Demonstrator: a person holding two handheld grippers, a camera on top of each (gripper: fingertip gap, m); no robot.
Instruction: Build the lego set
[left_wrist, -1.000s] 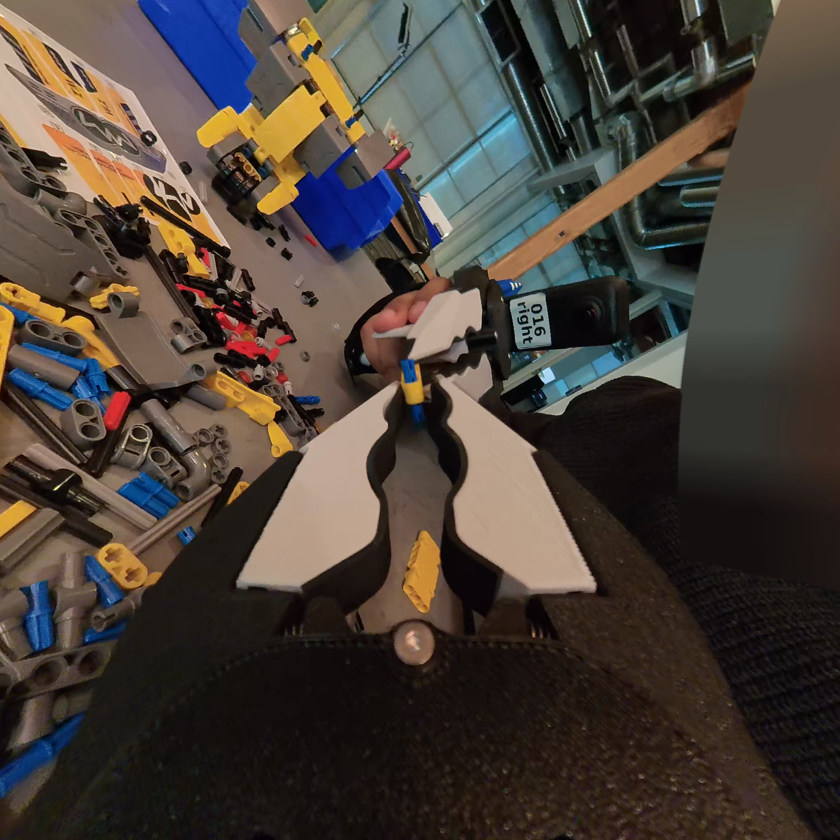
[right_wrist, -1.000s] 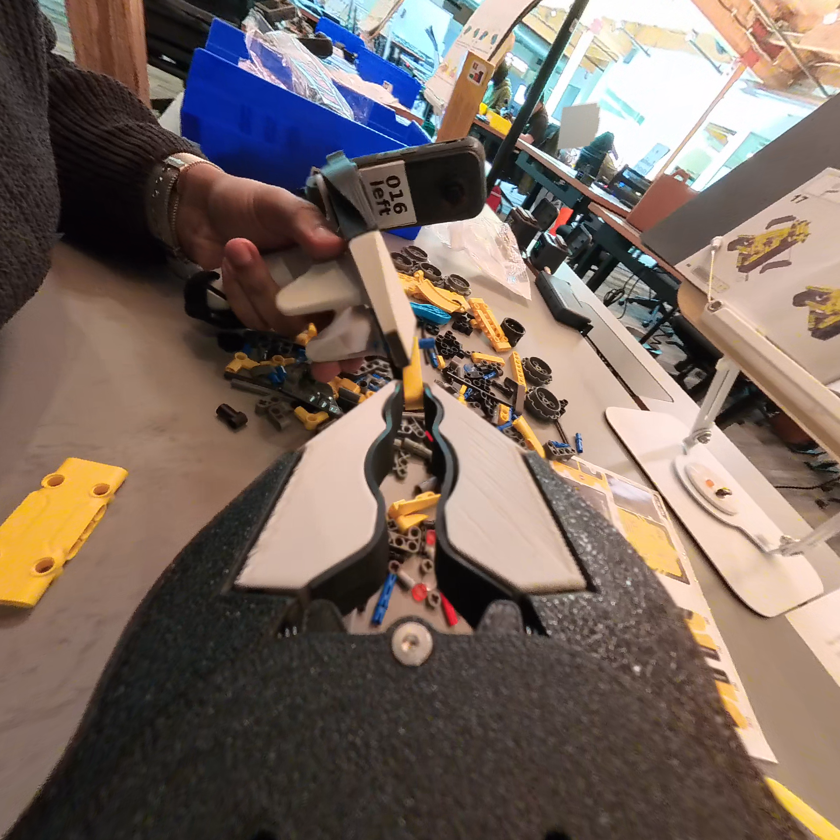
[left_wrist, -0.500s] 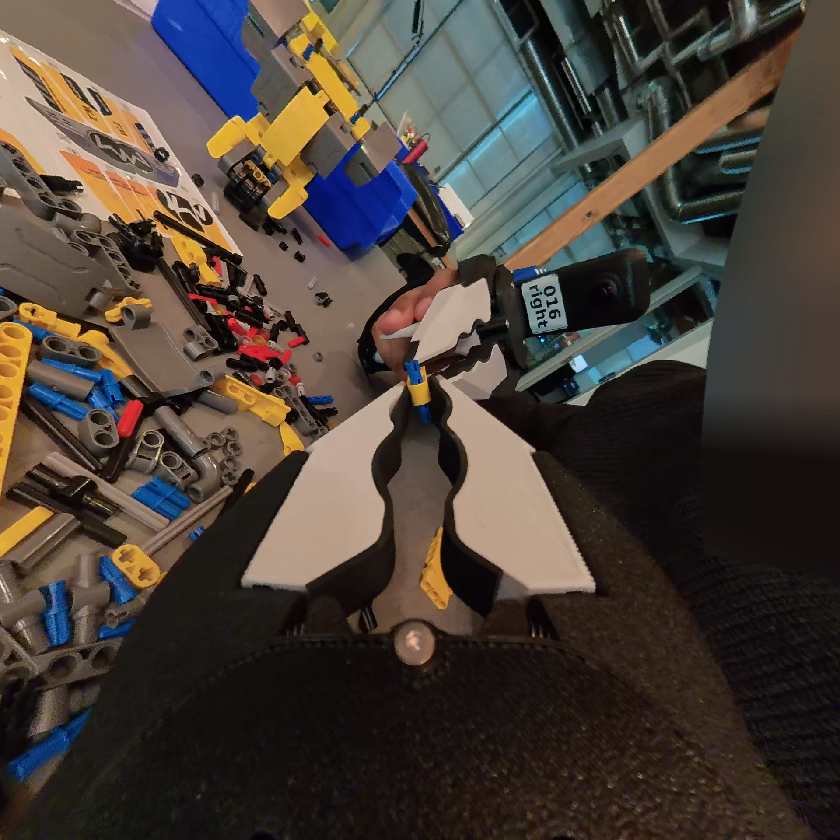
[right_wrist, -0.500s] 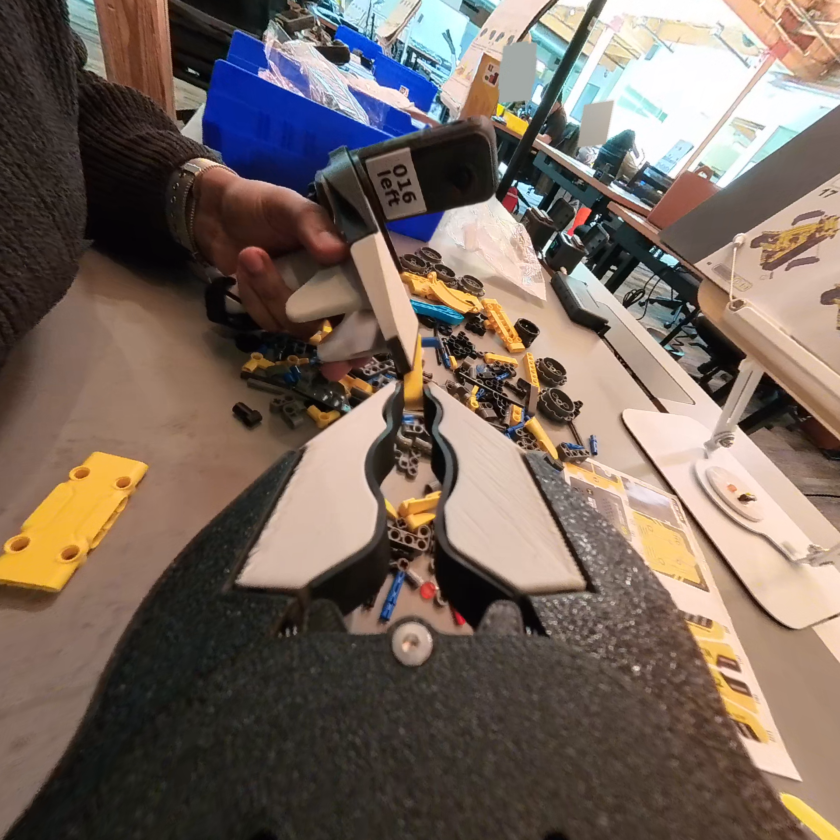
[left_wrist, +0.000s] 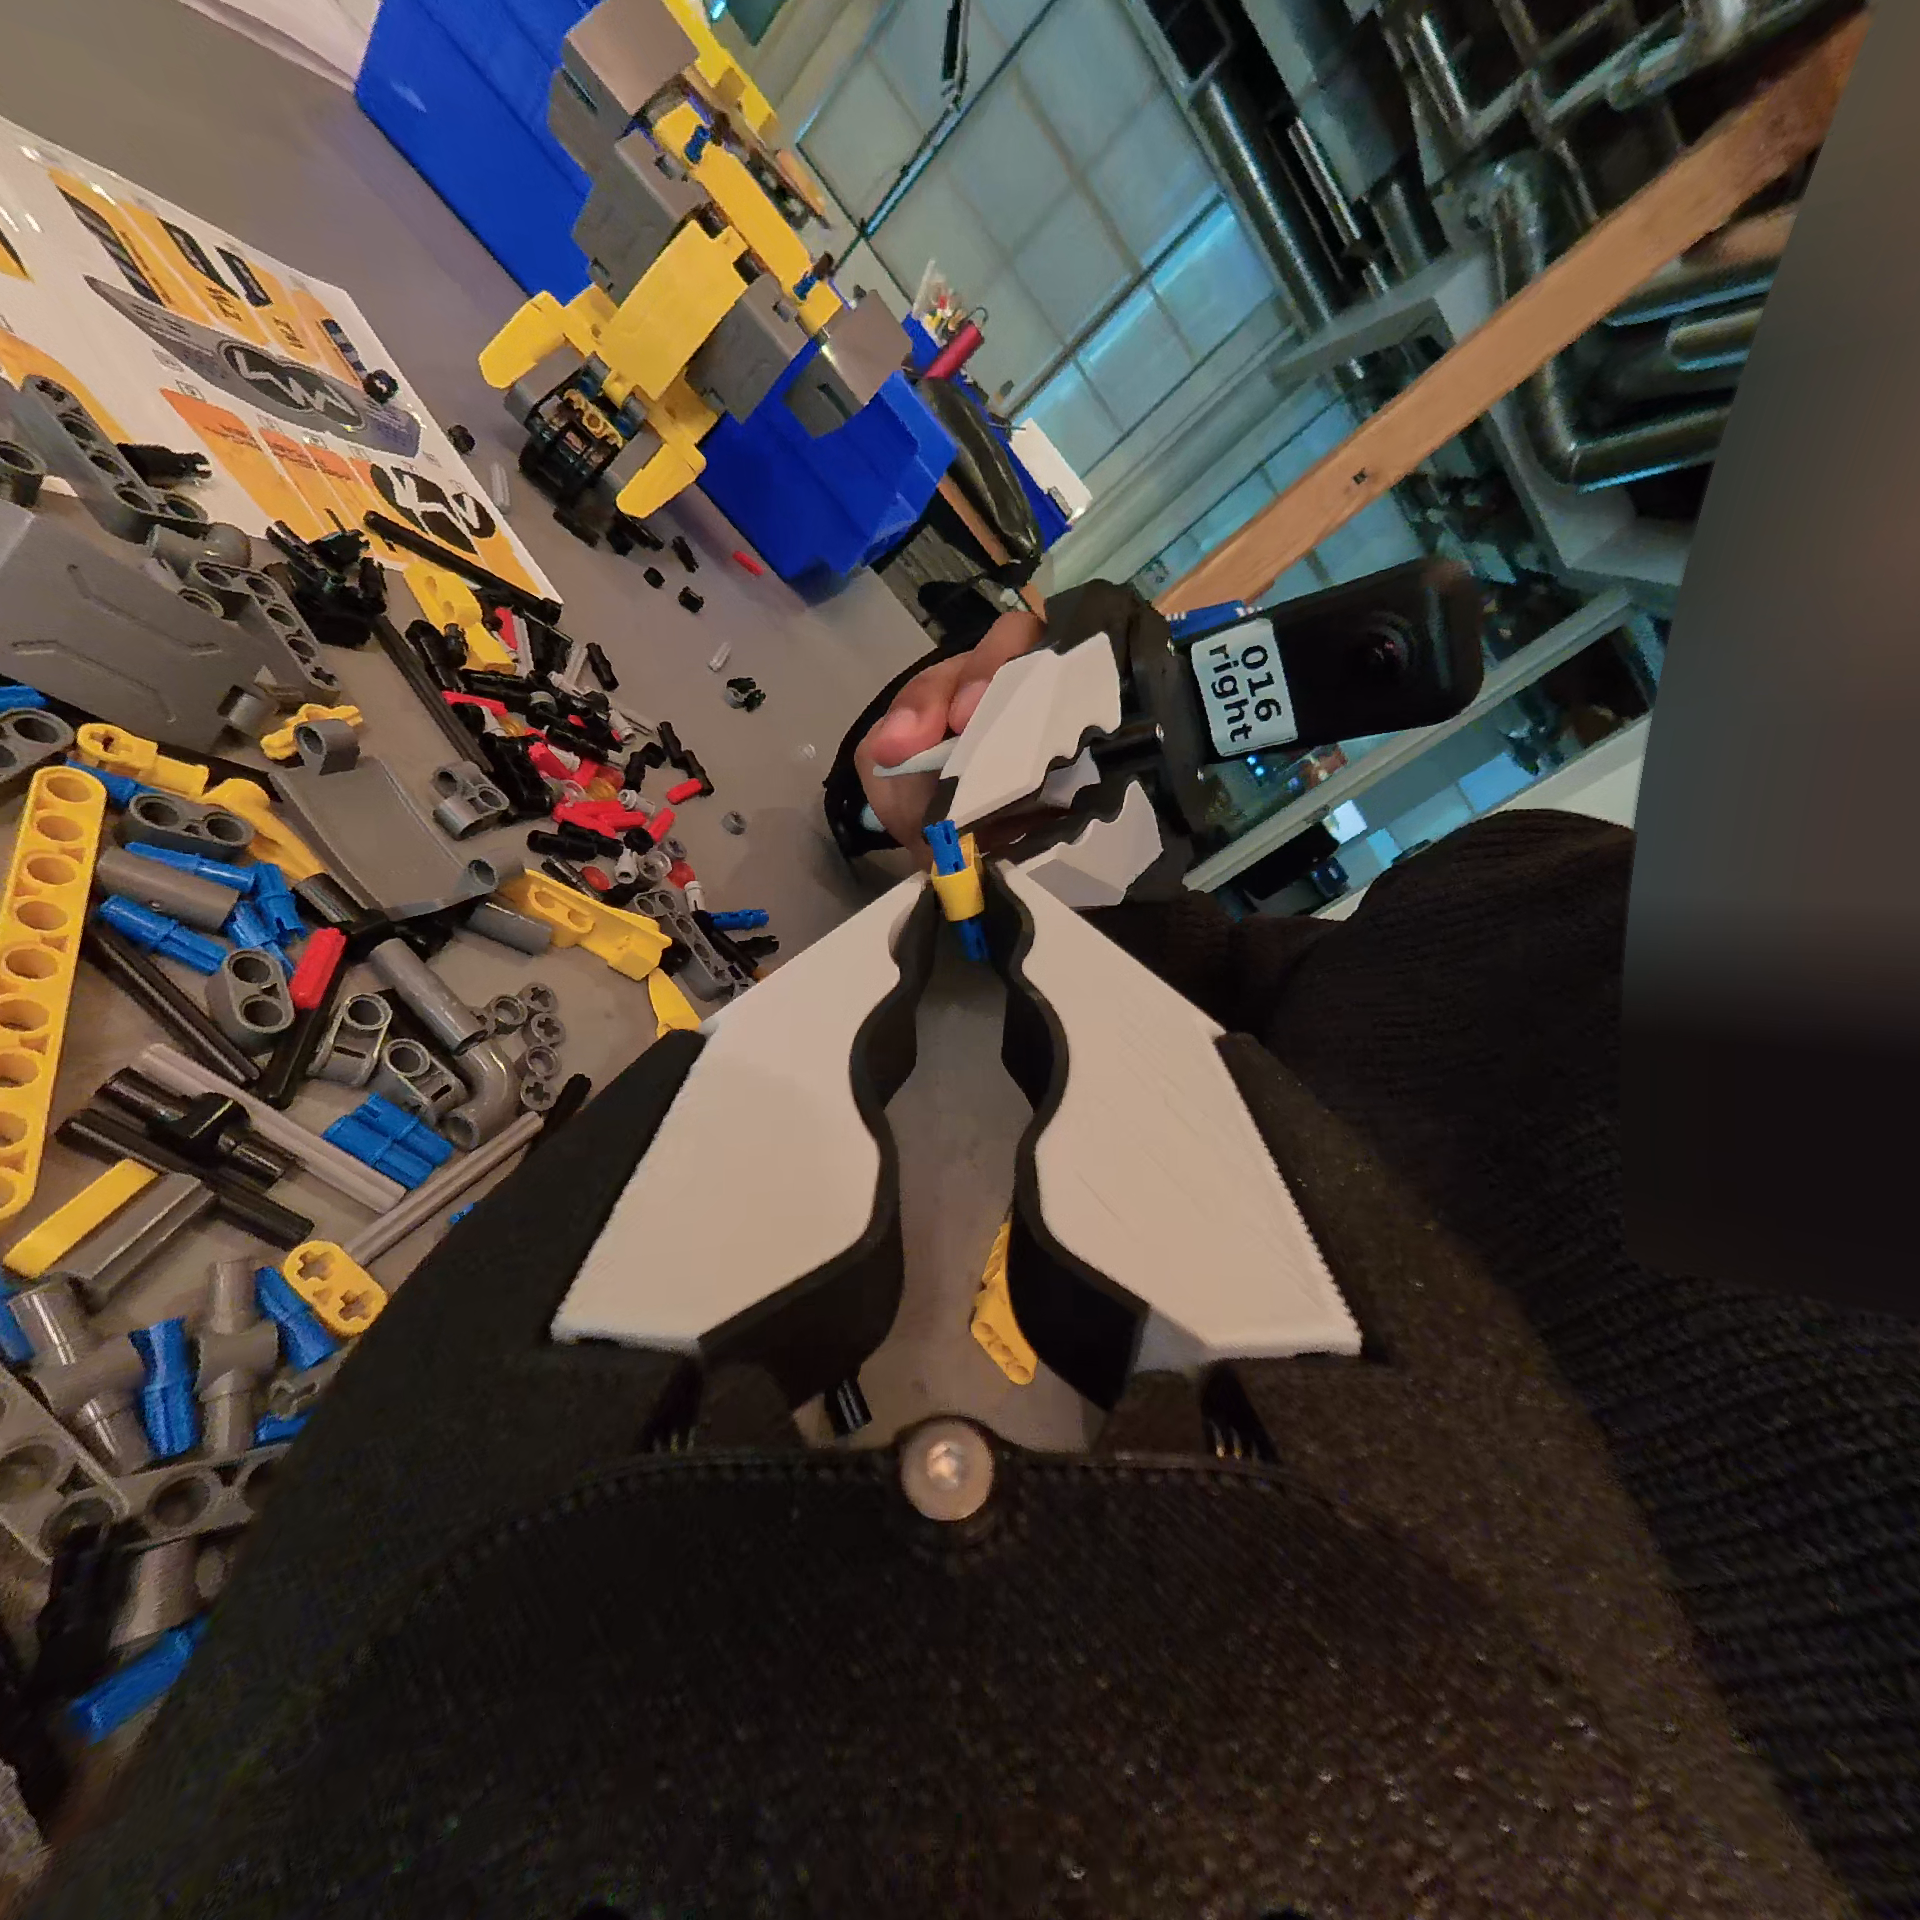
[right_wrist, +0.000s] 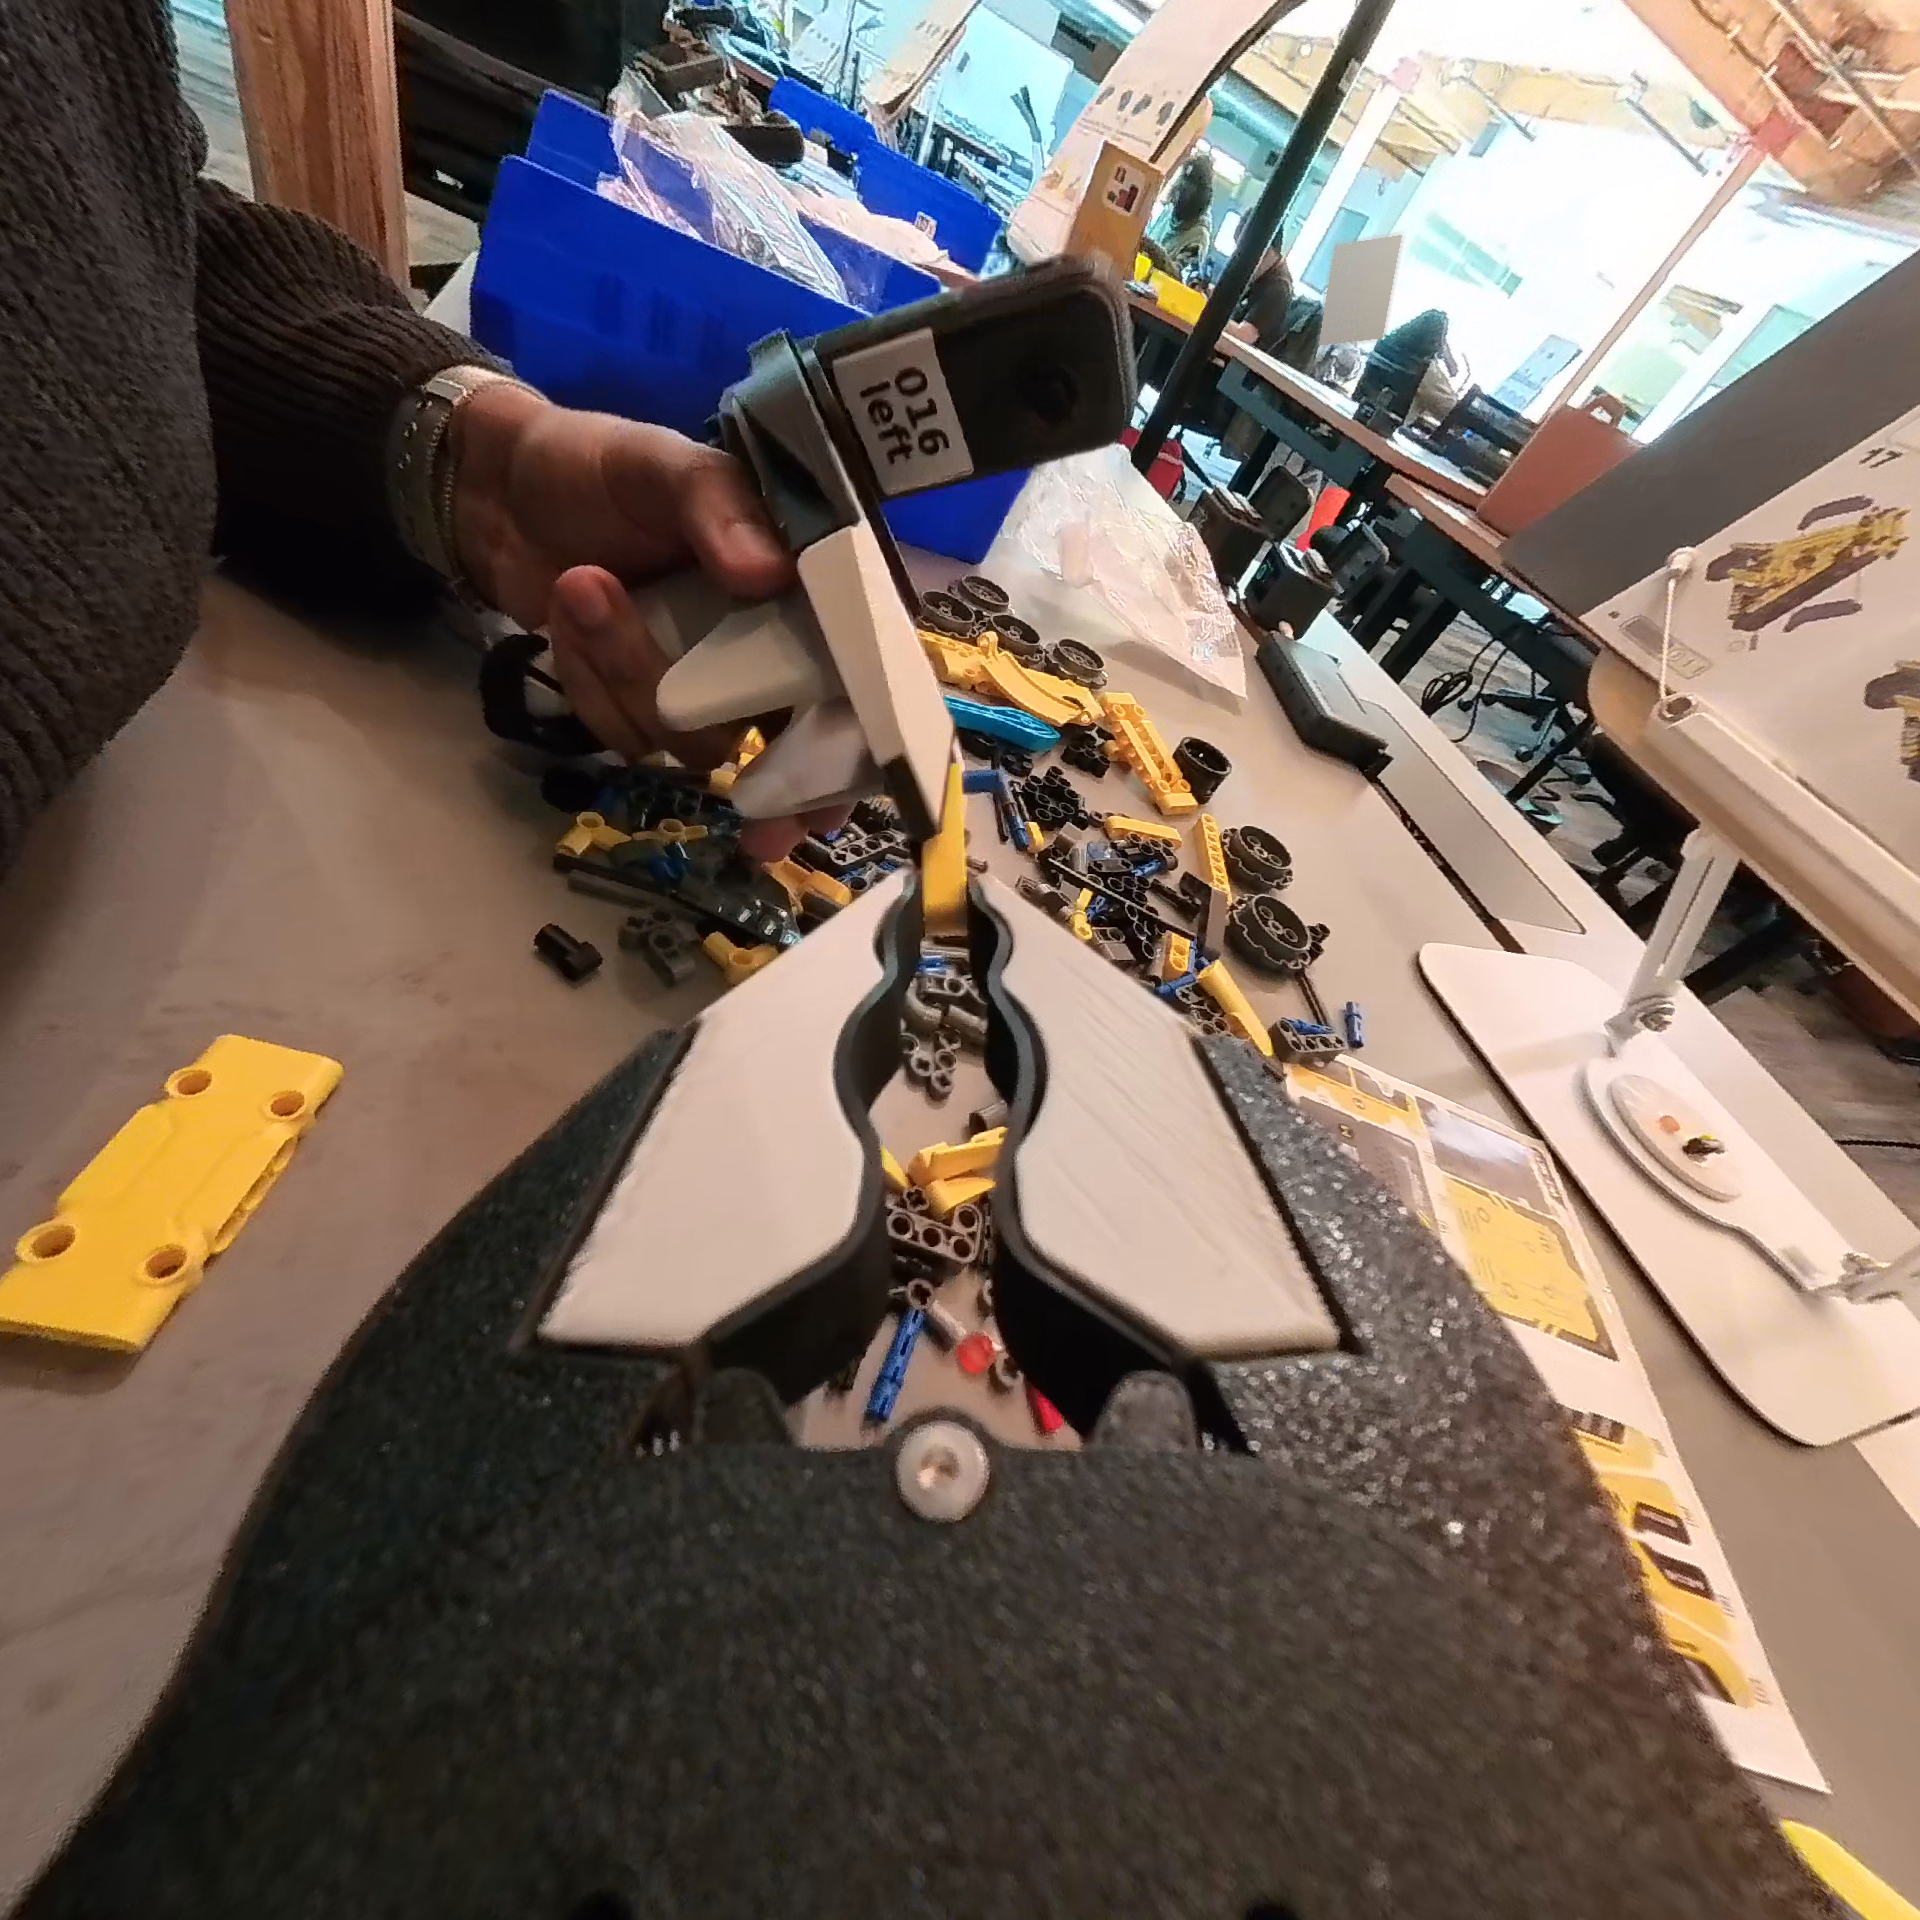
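My left gripper (left_wrist: 958, 902) is shut on a small yellow connector with a blue pin (left_wrist: 954, 881) through it, held in the air. My right gripper (right_wrist: 943, 896) is shut on the same yellow piece (right_wrist: 943, 854), seen edge-on. The two grippers meet tip to tip: the right one shows in the left wrist view (left_wrist: 1023, 769), the left one in the right wrist view (right_wrist: 883, 686). A half-built yellow and grey model (left_wrist: 681, 301) stands at the far side of the table. Loose parts (left_wrist: 312, 935) lie in heaps (right_wrist: 1091, 831).
A yellow panel (right_wrist: 156, 1195) lies alone at the left. Blue bins (right_wrist: 665, 281) stand at the back. An instruction booklet on a white stand (right_wrist: 1766, 623) is at the right, and printed sheets (right_wrist: 1507, 1247) lie on the grey table (right_wrist: 312, 831). Both grippers' tips are close together, under 4 cm apart.
Both grippers have stayed shut on the yellow piece. The pair has shifted slightly, and the views have crept a little over the table.
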